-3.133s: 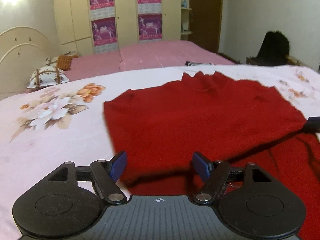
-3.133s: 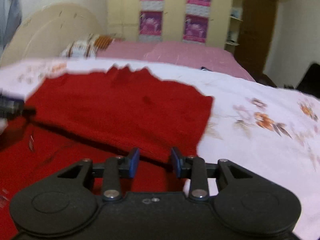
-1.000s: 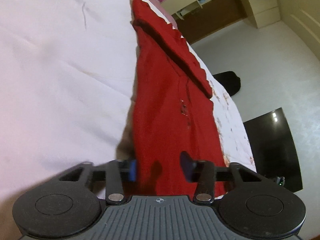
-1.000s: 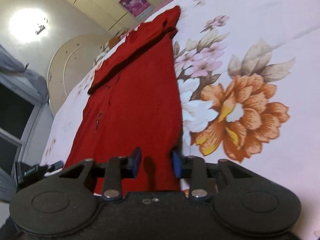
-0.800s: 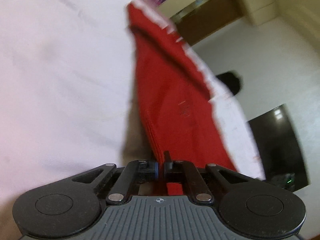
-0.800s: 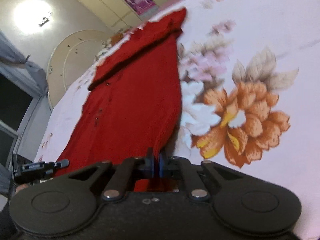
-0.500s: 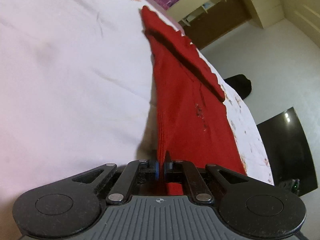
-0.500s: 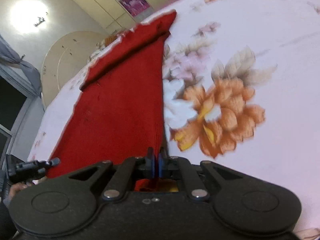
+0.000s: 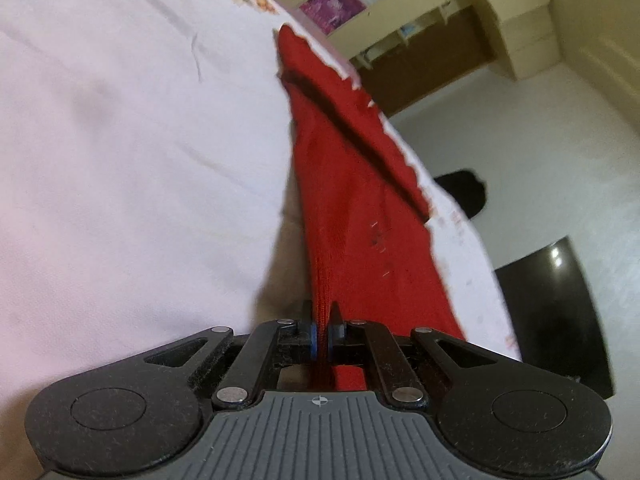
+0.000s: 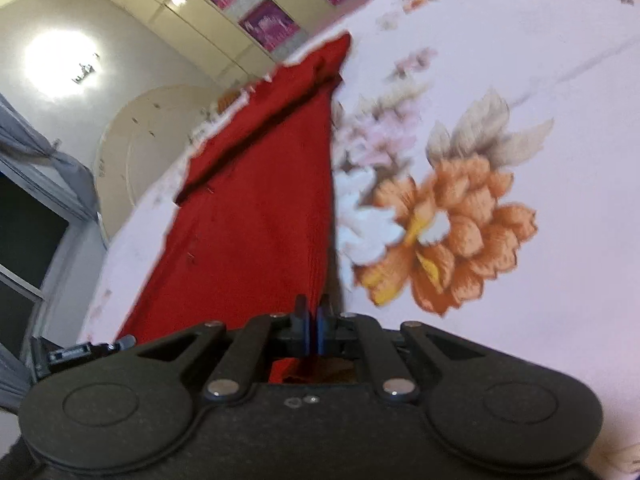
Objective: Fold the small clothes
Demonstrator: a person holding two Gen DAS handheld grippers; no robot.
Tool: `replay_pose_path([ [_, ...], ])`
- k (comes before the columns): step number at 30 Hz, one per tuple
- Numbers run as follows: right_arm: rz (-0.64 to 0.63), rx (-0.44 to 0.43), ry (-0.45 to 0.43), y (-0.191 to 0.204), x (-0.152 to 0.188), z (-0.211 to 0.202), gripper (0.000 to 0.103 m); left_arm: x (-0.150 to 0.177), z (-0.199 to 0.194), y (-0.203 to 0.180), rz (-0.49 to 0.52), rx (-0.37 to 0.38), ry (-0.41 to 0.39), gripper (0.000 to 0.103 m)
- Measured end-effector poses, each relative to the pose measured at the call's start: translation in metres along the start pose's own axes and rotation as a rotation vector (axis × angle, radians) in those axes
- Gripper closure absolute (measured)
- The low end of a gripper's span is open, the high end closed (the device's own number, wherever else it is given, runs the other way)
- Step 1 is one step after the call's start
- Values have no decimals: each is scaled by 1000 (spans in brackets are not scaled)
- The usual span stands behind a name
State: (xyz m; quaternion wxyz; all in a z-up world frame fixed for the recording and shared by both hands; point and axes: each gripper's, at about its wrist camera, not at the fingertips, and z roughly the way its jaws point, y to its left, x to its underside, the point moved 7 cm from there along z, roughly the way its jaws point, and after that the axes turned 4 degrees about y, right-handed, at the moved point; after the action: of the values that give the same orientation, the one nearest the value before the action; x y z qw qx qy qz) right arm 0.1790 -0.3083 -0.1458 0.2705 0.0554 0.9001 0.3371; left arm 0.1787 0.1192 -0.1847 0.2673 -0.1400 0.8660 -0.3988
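A red knitted sweater (image 9: 352, 200) lies stretched along the pale floral bedspread (image 9: 120, 160). My left gripper (image 9: 321, 326) is shut on the sweater's near edge, the ribbed fabric pinched between its blue pads and lifted slightly off the bed. In the right wrist view the same sweater (image 10: 260, 220) runs away from the camera, and my right gripper (image 10: 312, 320) is shut on its near edge beside a large orange flower print (image 10: 440, 232). A folded sleeve crosses the far part of the garment. The left gripper (image 10: 88, 350) shows at the lower left of that view.
Cream wardrobes with purple posters (image 9: 340, 0) stand beyond the bed. A dark bag (image 9: 464, 192) sits on the floor past the bed's edge, next to a black glossy panel (image 9: 552, 312). A rounded cream headboard (image 10: 140, 136) and a dark window (image 10: 24, 248) show in the right wrist view.
Both grippers closed from open onto the sweater's near edge about a second ago and have stayed shut. The pinched edge now stands raised a little off the bedspread.
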Motion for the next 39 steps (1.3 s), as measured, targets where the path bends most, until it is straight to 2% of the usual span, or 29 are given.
replay_pose_path([
  [8,-57,-58,-80,30,-38,-16,99,-43,-8,-36,-24,141,-97,99],
  [13,-48,-86,-157,47,-94,-15,99,-102,1,-52,-33,169,-161,99],
  [16,-10,-96,-204,48,-139,-6,99,-145,16,-51,-70,171,-203,99],
  [20,33,-128,-218,49,-205,27,99,-202,56,-50,-88,126,-215,99],
  [23,38,-126,-197,47,-243,61,99,-239,92,-47,-83,70,-199,99],
  [26,97,-110,-155,28,-280,105,99,-273,124,-36,-111,14,-188,99],
  [30,198,-97,-106,-8,-303,156,99,-304,164,-20,-141,-53,-159,99],
  [34,291,-106,-70,-37,-311,196,98,-318,198,-9,-151,-101,-123,99],
  [36,319,-151,-61,-44,-314,211,93,-323,208,-4,-184,-75,-145,98],
  [38,332,-165,-108,-50,-319,215,73,-327,217,0,-236,-31,-167,98],
  [39,344,-178,-121,-52,-322,217,67,-328,223,1,-243,-25,-174,91],
])
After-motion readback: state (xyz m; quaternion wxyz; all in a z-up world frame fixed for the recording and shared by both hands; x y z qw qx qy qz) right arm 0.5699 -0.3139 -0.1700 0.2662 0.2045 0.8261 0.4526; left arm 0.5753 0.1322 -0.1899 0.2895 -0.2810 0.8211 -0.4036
